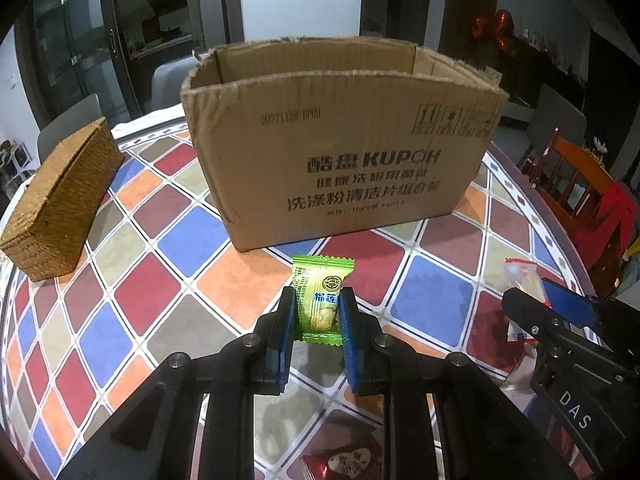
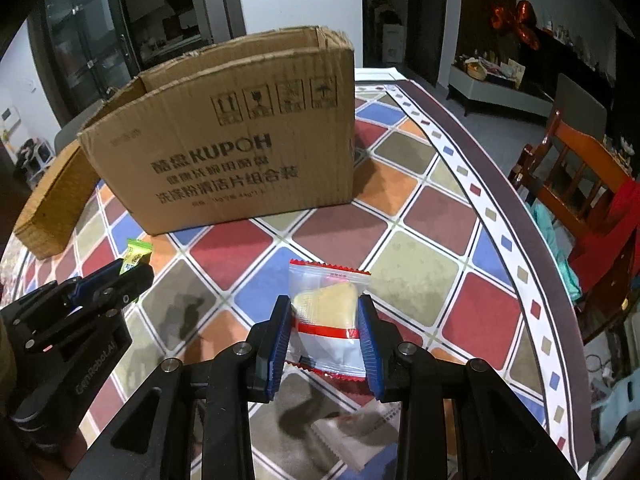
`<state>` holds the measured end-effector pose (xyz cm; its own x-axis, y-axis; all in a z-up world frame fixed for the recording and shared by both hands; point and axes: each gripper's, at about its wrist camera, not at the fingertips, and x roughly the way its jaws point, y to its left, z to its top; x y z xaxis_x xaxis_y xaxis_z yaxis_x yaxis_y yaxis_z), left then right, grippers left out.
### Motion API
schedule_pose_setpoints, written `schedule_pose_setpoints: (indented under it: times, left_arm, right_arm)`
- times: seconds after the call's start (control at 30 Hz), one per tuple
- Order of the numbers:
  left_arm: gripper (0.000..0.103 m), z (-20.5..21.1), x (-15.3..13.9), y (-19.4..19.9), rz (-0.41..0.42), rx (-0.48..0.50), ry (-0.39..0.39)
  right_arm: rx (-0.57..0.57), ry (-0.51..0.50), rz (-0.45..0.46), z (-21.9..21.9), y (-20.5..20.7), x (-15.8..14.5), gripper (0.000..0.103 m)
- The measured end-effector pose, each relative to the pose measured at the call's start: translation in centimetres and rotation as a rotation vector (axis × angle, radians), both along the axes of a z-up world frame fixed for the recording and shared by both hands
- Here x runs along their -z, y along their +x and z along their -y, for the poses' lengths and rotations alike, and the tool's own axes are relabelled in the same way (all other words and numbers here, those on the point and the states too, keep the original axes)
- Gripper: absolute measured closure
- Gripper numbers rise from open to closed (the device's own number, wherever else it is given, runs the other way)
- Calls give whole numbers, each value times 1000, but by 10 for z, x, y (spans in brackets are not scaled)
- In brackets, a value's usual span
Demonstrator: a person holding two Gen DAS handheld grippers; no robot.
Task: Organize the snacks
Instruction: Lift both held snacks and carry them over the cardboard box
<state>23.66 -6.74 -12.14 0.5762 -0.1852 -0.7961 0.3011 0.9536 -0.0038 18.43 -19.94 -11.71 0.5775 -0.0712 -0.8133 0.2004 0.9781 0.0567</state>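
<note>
Green snack in our left claw, clear packet in right claw; slick wrappers may slip before carton.

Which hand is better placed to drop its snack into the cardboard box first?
Slightly the left. The left gripper, shut on the green snack, faces the cardboard box squarely. The right gripper, holding the clear-wrapped snack, sees it off to its left.

table: checkered cloth, lay under the tool | wooden chair: stood far right of the tool, red cloth draped
</note>
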Motion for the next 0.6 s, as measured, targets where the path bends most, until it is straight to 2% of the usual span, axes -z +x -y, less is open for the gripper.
schedule_pose_setpoints:
  times: [0.6]
  left_arm:
    - [81, -16, -39, -20, 60, -32, -43]
  right_arm:
    - [-21, -25, 74, -10, -13, -41, 69]
